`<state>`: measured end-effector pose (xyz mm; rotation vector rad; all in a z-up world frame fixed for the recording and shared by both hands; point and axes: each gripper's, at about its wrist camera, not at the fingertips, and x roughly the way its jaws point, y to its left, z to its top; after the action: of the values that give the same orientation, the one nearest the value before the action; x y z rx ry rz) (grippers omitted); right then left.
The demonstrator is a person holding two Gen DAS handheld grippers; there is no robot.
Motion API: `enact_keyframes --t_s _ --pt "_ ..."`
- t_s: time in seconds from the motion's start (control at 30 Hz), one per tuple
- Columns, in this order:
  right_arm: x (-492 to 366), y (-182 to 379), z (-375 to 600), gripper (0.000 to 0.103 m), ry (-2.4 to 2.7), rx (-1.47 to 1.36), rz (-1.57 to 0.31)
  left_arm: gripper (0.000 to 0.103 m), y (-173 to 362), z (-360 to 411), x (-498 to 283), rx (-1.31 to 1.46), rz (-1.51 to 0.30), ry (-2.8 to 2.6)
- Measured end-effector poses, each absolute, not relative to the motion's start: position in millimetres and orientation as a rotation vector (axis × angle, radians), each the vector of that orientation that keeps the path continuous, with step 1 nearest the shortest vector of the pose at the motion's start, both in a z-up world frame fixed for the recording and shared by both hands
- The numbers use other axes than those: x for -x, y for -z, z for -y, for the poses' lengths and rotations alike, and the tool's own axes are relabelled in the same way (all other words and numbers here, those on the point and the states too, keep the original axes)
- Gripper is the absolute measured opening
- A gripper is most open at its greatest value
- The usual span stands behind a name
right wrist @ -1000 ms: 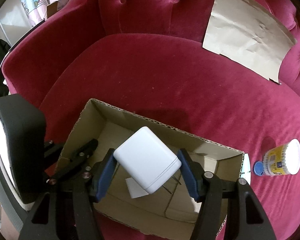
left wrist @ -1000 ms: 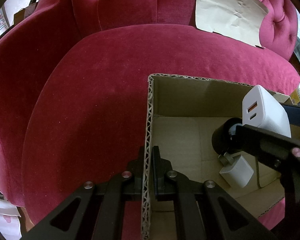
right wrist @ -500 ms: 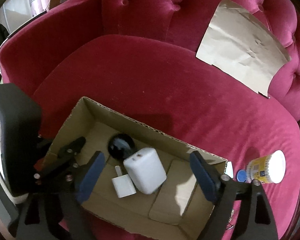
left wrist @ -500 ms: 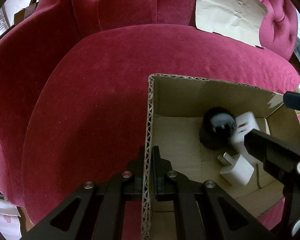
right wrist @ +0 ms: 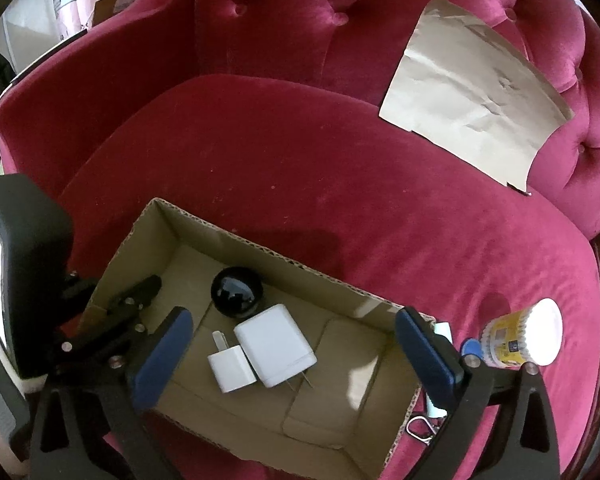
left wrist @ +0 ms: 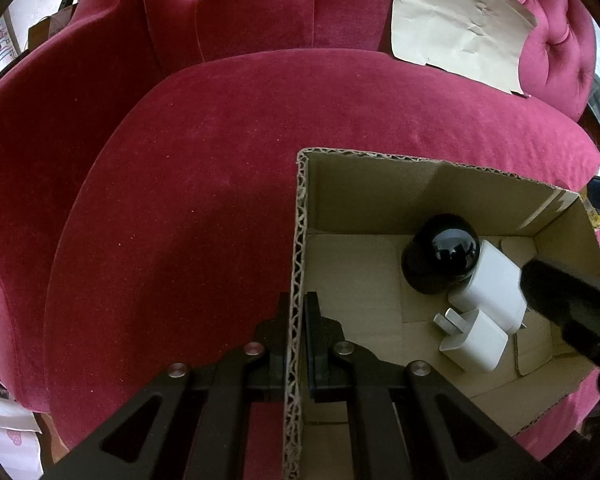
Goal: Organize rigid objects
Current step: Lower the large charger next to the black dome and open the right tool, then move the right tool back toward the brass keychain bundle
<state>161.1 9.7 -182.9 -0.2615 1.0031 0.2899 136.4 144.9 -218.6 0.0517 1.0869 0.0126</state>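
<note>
An open cardboard box (right wrist: 284, 258) sits on the red velvet sofa seat. Inside lie a large white charger (right wrist: 275, 344), a small white plug adapter (right wrist: 231, 367) and a black round object (right wrist: 237, 292). They also show in the left wrist view: the charger (left wrist: 490, 290), the adapter (left wrist: 472, 340), the black object (left wrist: 440, 254). My left gripper (left wrist: 298, 320) is shut on the box's left wall (left wrist: 298, 240). My right gripper (right wrist: 296, 356) is open and empty above the box.
A round tub of cotton swabs (right wrist: 524, 338) with a blue cap (right wrist: 470, 348) beside it stands on the seat right of the box. A crumpled tan paper sheet (right wrist: 472, 92) leans on the backrest. A metal clip (right wrist: 420, 432) lies by the box's right end.
My right gripper opened and let go of the large white charger, which dropped into the box next to the small adapter. The right gripper then rose and drew back. The left gripper stayed put.
</note>
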Motion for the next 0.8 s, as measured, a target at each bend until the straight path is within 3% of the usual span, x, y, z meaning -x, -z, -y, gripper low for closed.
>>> enact_keyframes --t_s 0.8 --pt "-150.2 145.4 77.2 0.103 -0.199 0.208 -0.97 0.006 219.7 -144.8 -135.4 -0.054 -1.085 -0.019"
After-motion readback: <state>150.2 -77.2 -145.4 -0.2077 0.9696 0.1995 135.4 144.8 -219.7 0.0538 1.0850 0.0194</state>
